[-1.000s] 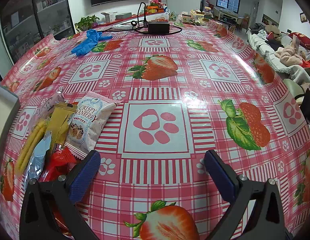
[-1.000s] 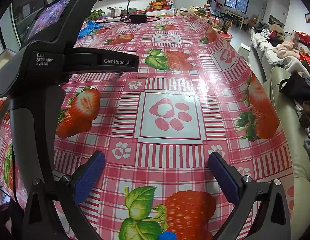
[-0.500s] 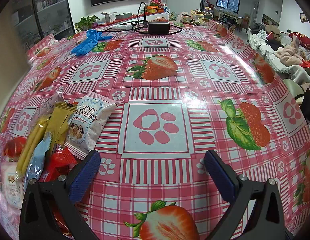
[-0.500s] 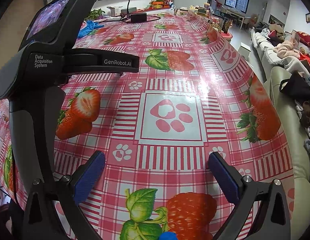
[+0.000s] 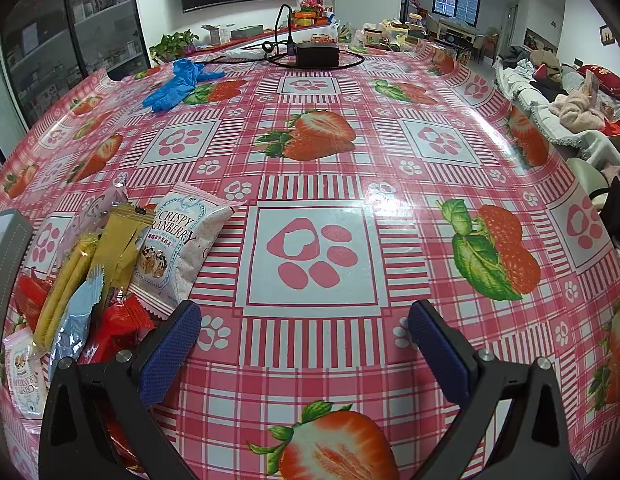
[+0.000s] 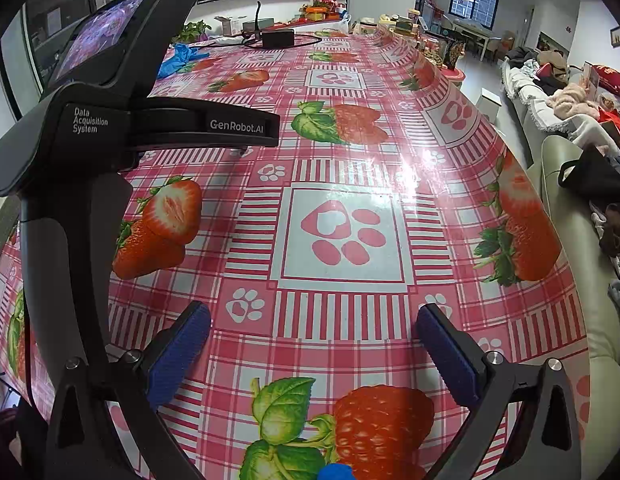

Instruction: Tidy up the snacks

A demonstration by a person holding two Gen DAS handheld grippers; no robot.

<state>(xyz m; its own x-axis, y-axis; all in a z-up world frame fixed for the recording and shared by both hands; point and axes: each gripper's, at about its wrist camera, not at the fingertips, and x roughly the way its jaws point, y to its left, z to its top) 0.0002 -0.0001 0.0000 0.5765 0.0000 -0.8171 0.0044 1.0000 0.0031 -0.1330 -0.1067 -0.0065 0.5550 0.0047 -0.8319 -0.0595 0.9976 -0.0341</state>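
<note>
Both gripper (image 5: 303, 330) sets spread, empty.

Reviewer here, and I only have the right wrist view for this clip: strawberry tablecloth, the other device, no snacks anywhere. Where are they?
Observer: The snack pile lies at the left edge of the left wrist view, beside the left tool.
Reviewer: Is that tool holding any?
Observer: No, its jaws are spread wide over bare tablecloth, as are the right tool jaws.
Reviewer: Any packet I could name?
Observer: A white Crispy Cranberry packet lies on the pile's right side, nearest the paw-print square.
Reviewer: Is there a container?
Observer: A grey edge shows at far left, but I cannot tell what it is.
</note>
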